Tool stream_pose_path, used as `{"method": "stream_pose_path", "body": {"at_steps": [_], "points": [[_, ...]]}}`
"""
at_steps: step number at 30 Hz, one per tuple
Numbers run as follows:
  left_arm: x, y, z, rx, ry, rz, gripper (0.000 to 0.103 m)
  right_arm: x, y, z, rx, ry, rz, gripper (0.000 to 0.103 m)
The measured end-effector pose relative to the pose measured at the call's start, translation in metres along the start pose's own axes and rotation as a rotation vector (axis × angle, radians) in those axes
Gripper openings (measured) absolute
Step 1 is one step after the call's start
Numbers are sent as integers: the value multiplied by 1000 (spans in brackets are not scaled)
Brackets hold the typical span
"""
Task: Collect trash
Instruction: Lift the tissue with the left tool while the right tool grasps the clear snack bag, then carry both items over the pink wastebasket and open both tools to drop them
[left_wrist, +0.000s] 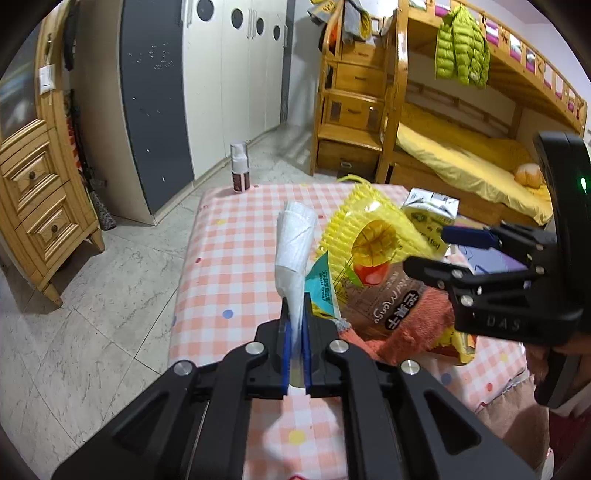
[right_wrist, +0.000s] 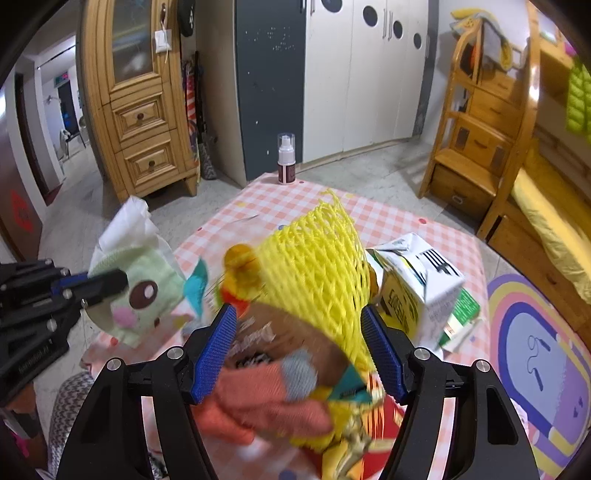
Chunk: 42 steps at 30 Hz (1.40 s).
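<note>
My left gripper is shut on a white tissue pack with a cartoon face, held above the left side of the checked table. A pile of trash lies beside it: a yellow foam net, a brown dried-mango bag, an orange cloth, a teal wrapper and a white carton. My right gripper is open over the pile. Its blue pads flank the net and the bag without pressing on them. The pile looks blurred in the right wrist view.
A pump bottle stands at the table's far edge. Around the table are a wooden cabinet, a grey and white wardrobe and a wooden bunk bed. A colourful rug lies on the floor at the right.
</note>
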<state>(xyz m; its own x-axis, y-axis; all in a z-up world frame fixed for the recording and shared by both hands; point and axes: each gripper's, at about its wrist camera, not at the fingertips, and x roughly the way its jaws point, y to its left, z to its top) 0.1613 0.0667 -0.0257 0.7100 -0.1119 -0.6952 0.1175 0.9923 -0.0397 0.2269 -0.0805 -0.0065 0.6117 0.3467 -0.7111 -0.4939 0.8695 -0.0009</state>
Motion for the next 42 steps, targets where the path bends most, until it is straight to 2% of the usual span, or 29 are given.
{"method": "stream_pose_path", "body": {"at_steps": [3, 7, 9, 12, 13, 19, 23, 26, 33, 35, 42], "points": [[12, 1, 2, 10, 17, -2, 3, 11, -4, 7, -14, 9, 38, 57], [21, -1, 3, 12, 31, -3, 3, 17, -1, 8, -47, 36, 83, 36], [21, -2, 4, 12, 32, 0, 3, 15, 0, 7, -58, 43, 98, 31], [15, -2, 7, 5, 24, 6, 3, -2, 2, 8, -74, 12, 110, 14], [11, -2, 9, 4, 17, 13, 3, -7, 3, 10, -79, -5, 98, 12], [-24, -2, 22, 6, -51, 38, 3, -67, -1, 24, -56, -173, 16, 11], [-54, -17, 28, 27, -106, 5, 3, -112, -13, 18, 8, -260, -24, 11], [-66, -35, 27, 60, -129, -33, 3, -144, -24, 1, 53, -309, -68, 11], [-68, -85, 24, 113, -122, -170, 3, -184, -68, -55, 178, -309, -191, 11], [-68, -103, 21, 137, -120, -213, 3, -191, -82, -75, 208, -298, -261, 11], [-32, -199, 8, 282, -54, -394, 3, -196, -141, -138, 376, -228, -412, 11]]}}
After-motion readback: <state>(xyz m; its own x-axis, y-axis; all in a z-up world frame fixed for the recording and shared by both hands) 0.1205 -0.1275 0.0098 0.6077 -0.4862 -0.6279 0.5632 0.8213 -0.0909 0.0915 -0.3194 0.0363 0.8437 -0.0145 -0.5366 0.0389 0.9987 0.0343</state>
